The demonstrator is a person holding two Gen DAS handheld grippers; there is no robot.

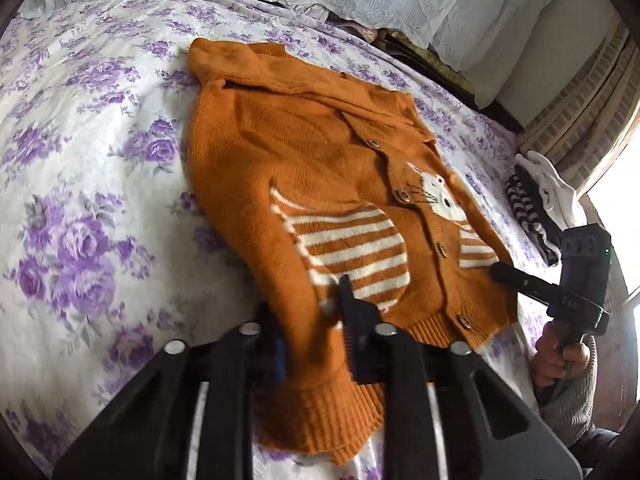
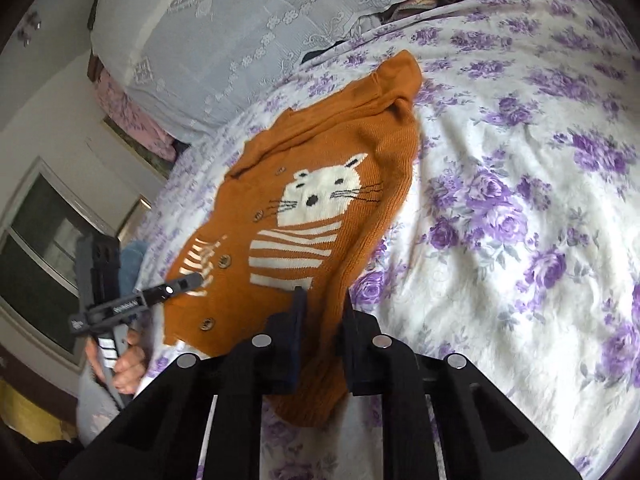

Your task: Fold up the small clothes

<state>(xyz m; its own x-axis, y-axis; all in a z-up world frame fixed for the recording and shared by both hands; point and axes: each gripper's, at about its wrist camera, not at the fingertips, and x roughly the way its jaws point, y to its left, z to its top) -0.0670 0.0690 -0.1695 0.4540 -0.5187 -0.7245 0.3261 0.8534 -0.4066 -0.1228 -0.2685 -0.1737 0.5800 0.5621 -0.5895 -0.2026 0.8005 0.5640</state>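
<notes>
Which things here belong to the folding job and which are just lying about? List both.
Job: orange cardigan; left tool and right tool, both clamped on its hem.
Lying about: floral bedsheet; lace-covered pillows; striped cloth; white cloth.

Floral bedsheet (image 1: 100, 140), lace-covered bedding (image 2: 224, 40), window (image 2: 44, 240).

wide stretches of the floral bedsheet (image 1: 80, 152) are left bare on both sides of the orange cat cardigan (image 1: 312, 184), and passage there is unobstructed. the far edge is blocked by lace-covered pillows (image 2: 224, 40). one corner near the cardigan is taken up by a striped garment (image 1: 528, 208).
</notes>
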